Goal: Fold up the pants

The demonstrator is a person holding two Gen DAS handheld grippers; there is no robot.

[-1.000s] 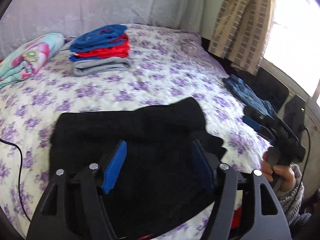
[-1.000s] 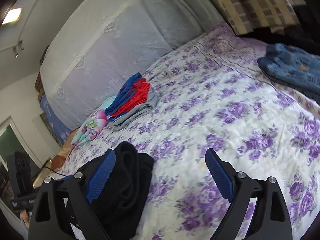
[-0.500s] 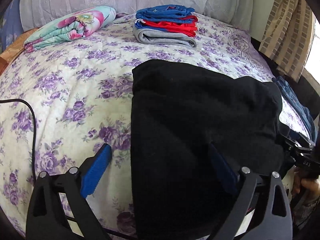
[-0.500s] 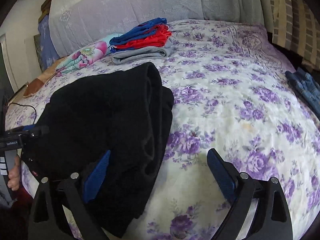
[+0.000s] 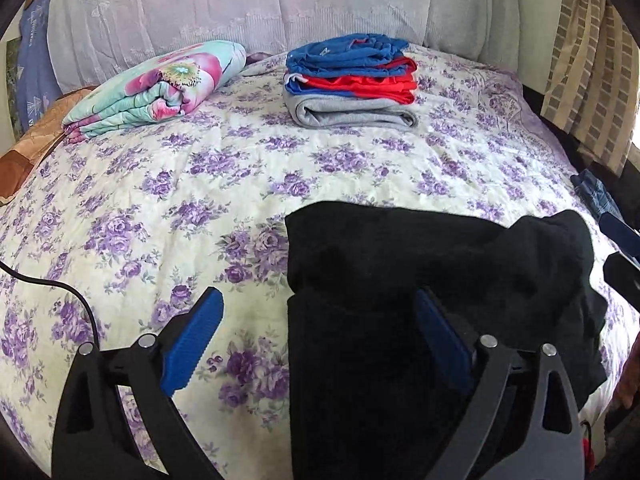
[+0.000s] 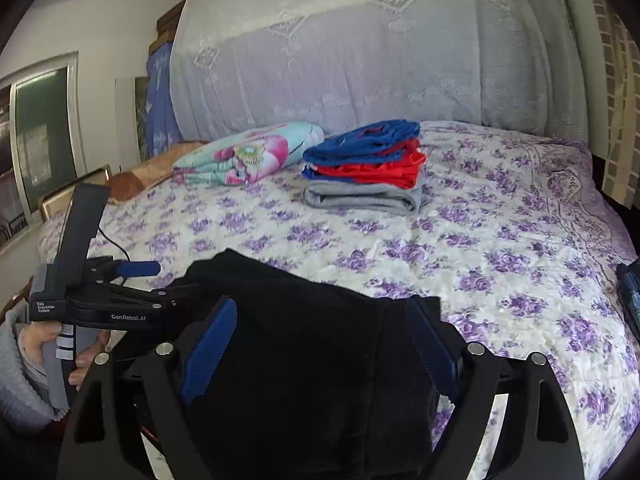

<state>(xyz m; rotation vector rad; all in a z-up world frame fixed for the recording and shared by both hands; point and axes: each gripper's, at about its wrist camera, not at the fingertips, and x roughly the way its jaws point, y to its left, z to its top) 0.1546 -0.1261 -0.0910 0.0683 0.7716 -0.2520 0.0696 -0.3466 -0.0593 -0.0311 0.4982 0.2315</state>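
The black pants (image 5: 440, 272) lie folded in a thick bundle at the near edge of the flowered bed (image 5: 200, 184). My left gripper (image 5: 316, 340) is open and straddles the bundle's left edge, with one pad (image 5: 192, 344) over the bare sheet and the other over the black cloth. My right gripper (image 6: 320, 350) hangs over the pants (image 6: 304, 320) with the cloth between its pads. Its jaws are closing, and the pads stand apart from the cloth. The left gripper (image 6: 160, 280) shows at the bundle's left end in the right wrist view, held by a hand (image 6: 44, 344).
A stack of folded blue, red and grey clothes (image 5: 352, 80) sits at the back of the bed beside a rolled floral blanket (image 5: 160, 84). A black cable (image 5: 52, 288) crosses the sheet at the left. Blue jeans (image 5: 596, 192) lie at the right edge.
My left gripper has opened wide and shifted left, so one pad is now over the sheet. My right gripper has rolled level and swung from the bare bed over the pants.
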